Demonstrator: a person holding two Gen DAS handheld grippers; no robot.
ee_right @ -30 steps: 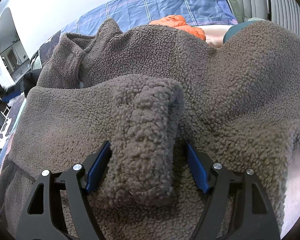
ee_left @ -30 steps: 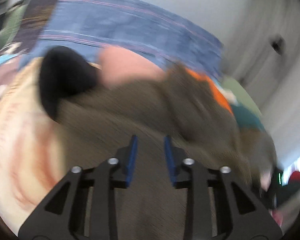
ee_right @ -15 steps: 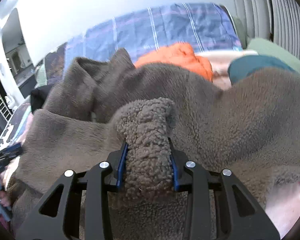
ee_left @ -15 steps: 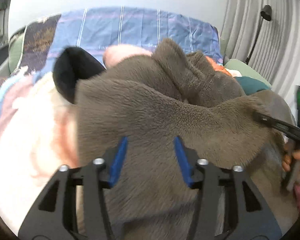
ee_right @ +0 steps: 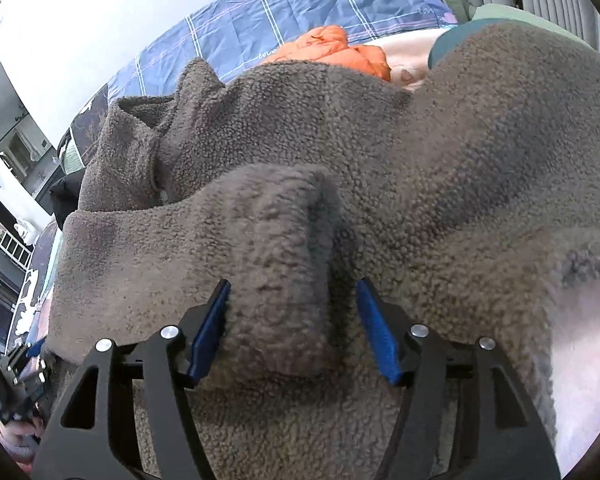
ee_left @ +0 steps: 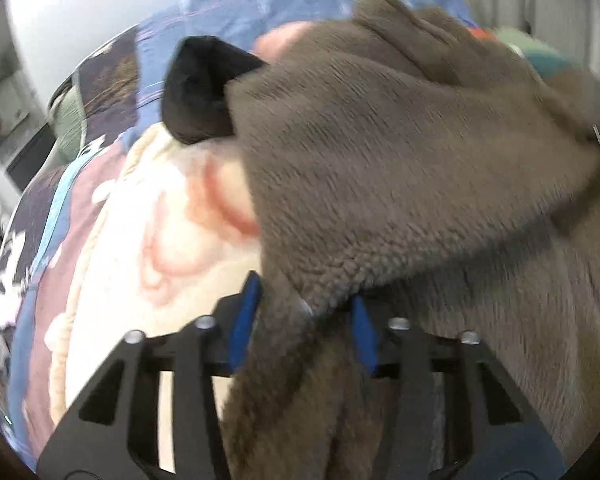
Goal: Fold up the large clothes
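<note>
A large grey-brown fleece jacket lies spread over the bed; its collar points to the far left. It also fills the right of the left wrist view. My left gripper has a folded edge of the fleece between its blue pads, and the jaws stand partly apart around the bunched cloth. My right gripper is open, with a thick fold of the fleece lying between its spread fingers. The other gripper shows at the lower left of the right wrist view.
The bed has a cream and pink patterned blanket and a blue plaid cover at the back. An orange garment, a black garment and a teal item lie beyond the fleece. Curtains hang at the right.
My right gripper, shut on the fleece fold half a second ago, has opened. My left gripper has taken a folded fleece edge between its pads and shifted left, uncovering more of the blanket.
</note>
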